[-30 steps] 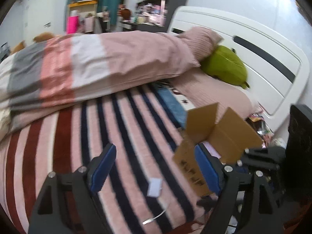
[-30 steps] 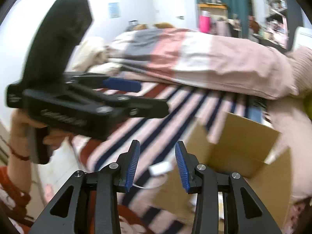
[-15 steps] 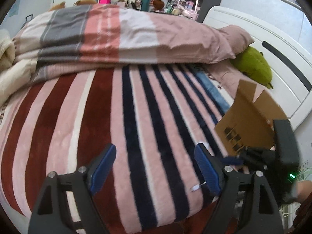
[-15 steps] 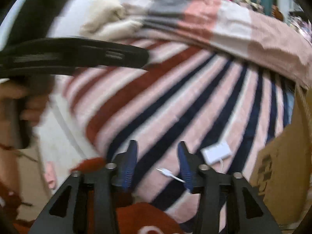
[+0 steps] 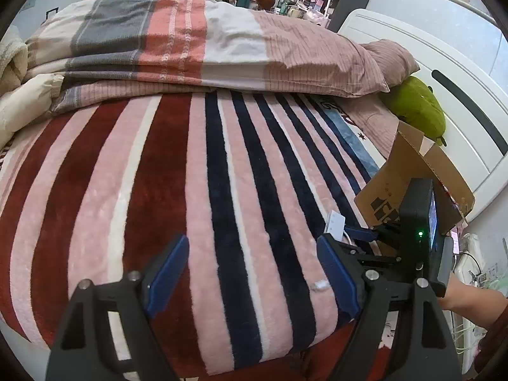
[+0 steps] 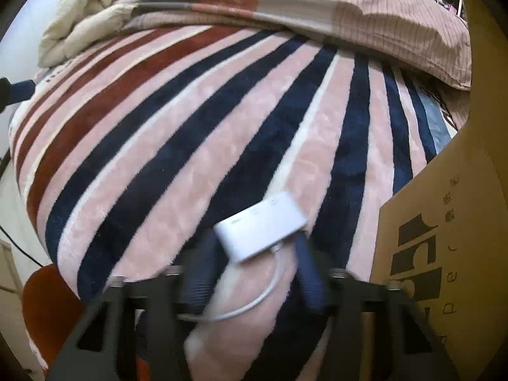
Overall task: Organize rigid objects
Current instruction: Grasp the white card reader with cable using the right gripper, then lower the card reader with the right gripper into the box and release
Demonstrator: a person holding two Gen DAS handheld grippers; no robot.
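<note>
A white adapter hub (image 6: 262, 225) with a short white cable (image 6: 266, 292) lies on the striped blanket (image 6: 222, 127), close to a cardboard box (image 6: 444, 222). My right gripper (image 6: 254, 244) points down over it. Its blue pads sit on either side of the hub's near end, the jaws are closing, and the blurred pads look to be touching its edges. In the left wrist view the hub (image 5: 336, 223) shows small beside the right gripper's blue finger (image 5: 358, 233). My left gripper (image 5: 254, 273) hovers open over the blanket, with nothing between its fingers.
The open cardboard box (image 5: 412, 171) stands at the bed's right edge near the white headboard (image 5: 444, 95). A folded duvet (image 5: 206, 41) and a green plush (image 5: 416, 108) fill the far side. A person's hand (image 5: 460, 298) holds the right gripper.
Both grippers dropped toward the blanket. The right one came down over the white hub, which now sits between its pads. The left gripper stayed open.
</note>
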